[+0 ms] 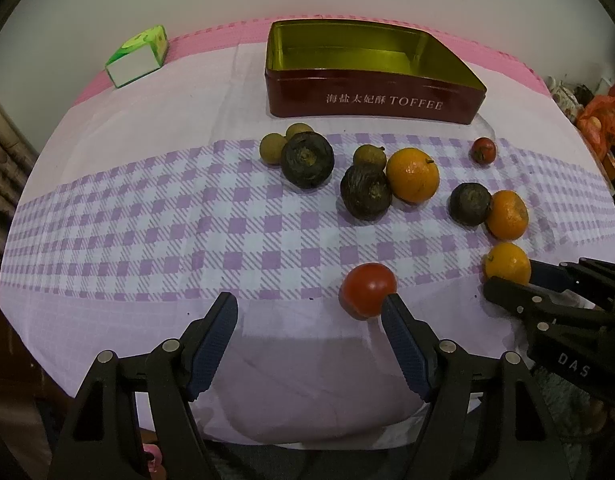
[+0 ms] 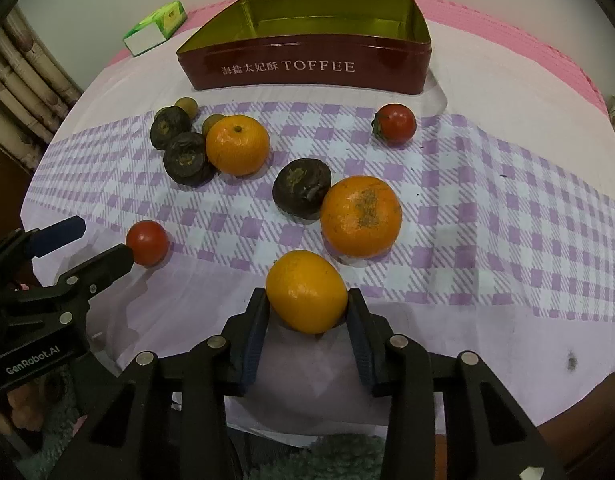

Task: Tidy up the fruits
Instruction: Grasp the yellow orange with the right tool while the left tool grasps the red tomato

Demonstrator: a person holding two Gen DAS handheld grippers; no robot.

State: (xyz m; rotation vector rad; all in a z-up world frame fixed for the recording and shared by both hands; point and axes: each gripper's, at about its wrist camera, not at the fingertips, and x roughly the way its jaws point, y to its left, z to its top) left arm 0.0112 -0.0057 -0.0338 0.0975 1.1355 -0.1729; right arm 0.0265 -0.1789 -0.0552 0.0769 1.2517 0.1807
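Note:
An empty red toffee tin (image 1: 371,98) (image 2: 307,68) stands at the back of the table. Oranges, dark round fruits, small tan fruits and tomatoes lie loose on the checked cloth in front of it. My right gripper (image 2: 307,308) has its pads against both sides of a small orange (image 2: 306,291), which rests on the cloth; it also shows in the left wrist view (image 1: 507,263). My left gripper (image 1: 309,304) is open and empty, its right fingertip beside a red tomato (image 1: 367,289) (image 2: 147,242).
A green and white carton (image 1: 137,56) (image 2: 155,28) lies at the back left. A second tomato (image 1: 483,150) (image 2: 394,123) sits right of the tin's front. A larger orange (image 2: 361,216) and a dark fruit (image 2: 301,192) lie just beyond the held orange.

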